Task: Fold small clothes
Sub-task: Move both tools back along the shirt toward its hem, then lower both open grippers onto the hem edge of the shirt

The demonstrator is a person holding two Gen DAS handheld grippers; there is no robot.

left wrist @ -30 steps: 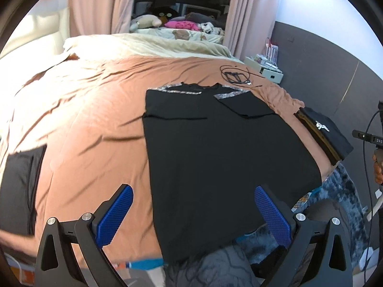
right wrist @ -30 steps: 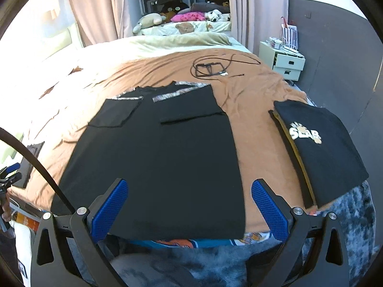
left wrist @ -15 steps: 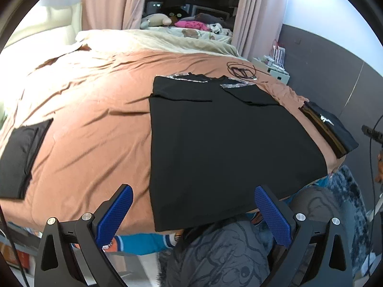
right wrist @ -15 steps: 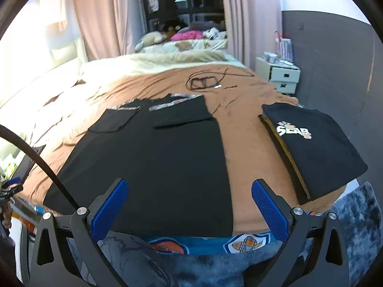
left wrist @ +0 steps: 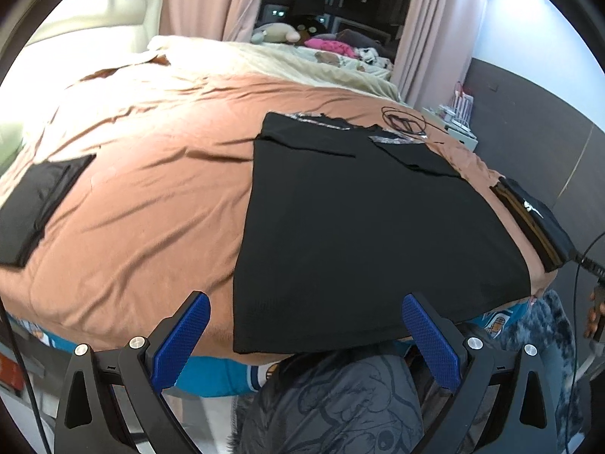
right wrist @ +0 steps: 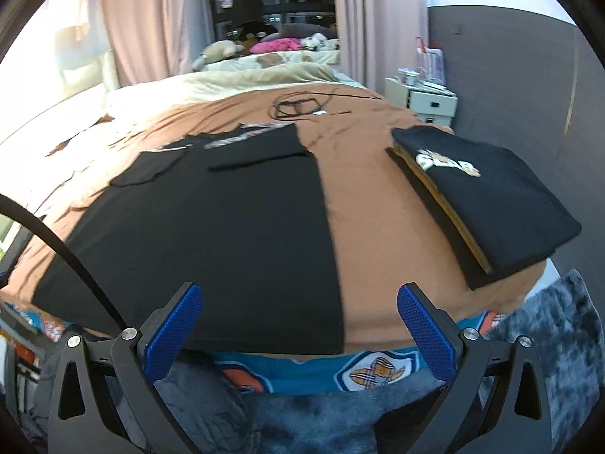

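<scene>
A black T-shirt (left wrist: 363, 227) (right wrist: 211, 234) lies flat on the brown bedspread (left wrist: 143, 189), both sleeves folded inward, its hem at the near bed edge. My left gripper (left wrist: 306, 325) hangs open just off the bed edge, in front of the hem, holding nothing. In the right wrist view my right gripper (right wrist: 298, 319) is open as well, low at the bed edge by the shirt's right hem corner, with nothing between its blue pads (right wrist: 423, 333).
A stack of folded dark shirts (right wrist: 484, 196) (left wrist: 533, 223) sits at the bed's right edge. A folded black garment (left wrist: 34, 204) lies far left. A coiled black cable (right wrist: 298, 106) rests beyond the shirt. A white nightstand (right wrist: 427, 100) stands right; grey rug (right wrist: 548, 359) below.
Both grippers have pulled back and down towards the near bed edge, staying open. The shirt has not moved.
</scene>
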